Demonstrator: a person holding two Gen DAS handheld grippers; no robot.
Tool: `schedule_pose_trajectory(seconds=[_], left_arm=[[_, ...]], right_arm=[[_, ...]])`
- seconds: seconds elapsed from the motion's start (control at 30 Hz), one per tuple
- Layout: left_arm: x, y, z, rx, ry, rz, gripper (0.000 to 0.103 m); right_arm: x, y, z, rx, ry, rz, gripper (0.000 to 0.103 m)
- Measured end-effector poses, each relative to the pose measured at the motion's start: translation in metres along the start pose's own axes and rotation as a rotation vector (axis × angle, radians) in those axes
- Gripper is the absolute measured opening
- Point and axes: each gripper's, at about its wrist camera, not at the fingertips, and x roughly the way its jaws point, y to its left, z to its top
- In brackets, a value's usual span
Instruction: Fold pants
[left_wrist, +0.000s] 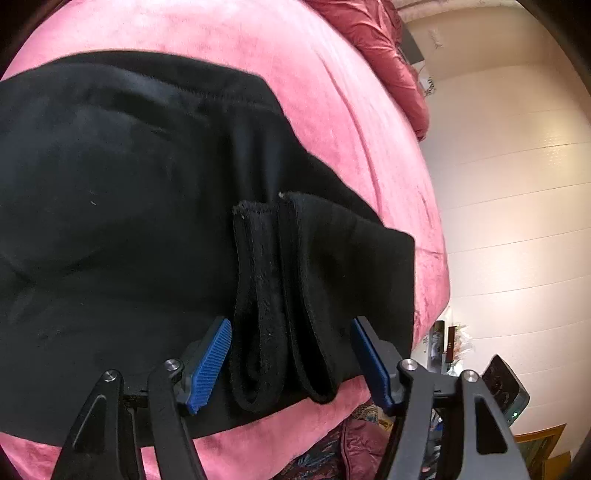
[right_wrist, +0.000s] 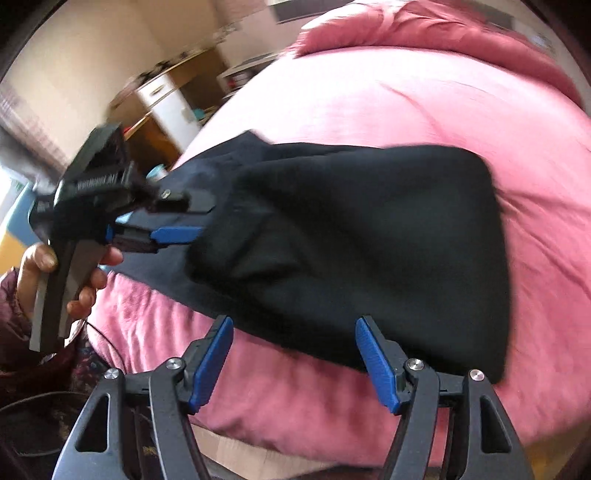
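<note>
Black pants (left_wrist: 129, 184) lie folded on a pink blanket (left_wrist: 332, 92). In the left wrist view their two leg cuffs (left_wrist: 266, 295) hang looped between the blue pads of my left gripper (left_wrist: 291, 354); the jaws stand wide and do not press on the cloth. In the right wrist view the pants (right_wrist: 369, 240) form a dark slab across the blanket (right_wrist: 406, 103). My right gripper (right_wrist: 293, 354) is open just above their near edge with nothing clamped. At the left of that view a hand (right_wrist: 37, 266) holds my left gripper (right_wrist: 201, 218) at the pants' narrow end.
A red quilt (left_wrist: 388, 55) is bunched at the far end of the bed. A pale tiled floor (left_wrist: 509, 203) lies past the bed's side, and a phone (left_wrist: 506, 387) sits near the bottom right. A wooden cabinet (right_wrist: 166, 99) stands beyond the bed.
</note>
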Motion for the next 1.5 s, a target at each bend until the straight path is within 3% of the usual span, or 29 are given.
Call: schedule_pose_trajectory(seconds=[0.1,0.13,0.17,0.23,0.37,0.47,0.57,0.7,0.83,0.93,1.07,1.2,1.37,1.5], left_arm=[[0.007,-0.008,-0.003,-0.002,0.008,0.005,0.065],[0.01,-0.011,-0.002,0.006,0.008,0.013,0.054],[0.011,-0.013,-0.002,0.02,0.01,0.022,0.036],[0.012,-0.02,-0.002,0.072,0.001,0.044,0.022],[0.002,-0.034,-0.004,0.132,-0.029,0.005,0.019],[-0.02,-0.048,-0.001,0.153,-0.071,-0.08,0.017],[-0.04,-0.065,0.003,0.17,-0.108,-0.158,0.017],[-0.056,-0.099,0.007,0.247,-0.13,-0.2,0.016],[-0.056,-0.125,0.007,0.286,-0.138,-0.254,0.016],[-0.054,-0.139,0.006,0.299,-0.143,-0.276,0.016],[-0.055,-0.136,0.007,0.296,-0.153,-0.256,0.015],[-0.036,-0.104,0.007,0.259,-0.136,-0.167,0.015],[0.001,-0.034,0.0,0.152,-0.059,-0.012,0.014],[0.015,-0.01,-0.019,0.115,-0.032,0.019,0.014]], right_arm=[[-0.025,-0.031,-0.015,0.085,-0.017,-0.067,0.069],[-0.032,-0.039,-0.02,0.106,-0.018,-0.097,0.069],[-0.038,-0.05,-0.028,0.132,-0.011,-0.137,0.069],[-0.042,-0.067,-0.039,0.178,0.007,-0.188,0.069],[-0.036,-0.086,-0.047,0.226,0.019,-0.253,0.069],[-0.026,-0.083,-0.04,0.187,0.019,-0.288,0.069],[-0.015,-0.076,-0.03,0.181,0.02,-0.259,0.07],[-0.009,-0.066,-0.021,0.195,-0.01,-0.234,0.085],[-0.008,-0.063,-0.015,0.25,-0.051,-0.236,0.09],[-0.002,-0.071,-0.008,0.287,-0.086,-0.295,0.09],[-0.003,-0.081,-0.009,0.283,-0.117,-0.508,0.079],[0.004,-0.103,-0.02,0.359,-0.052,-0.546,0.081],[0.01,-0.117,-0.025,0.413,-0.034,-0.496,0.085],[0.012,-0.111,-0.024,0.376,-0.014,-0.5,0.086]])
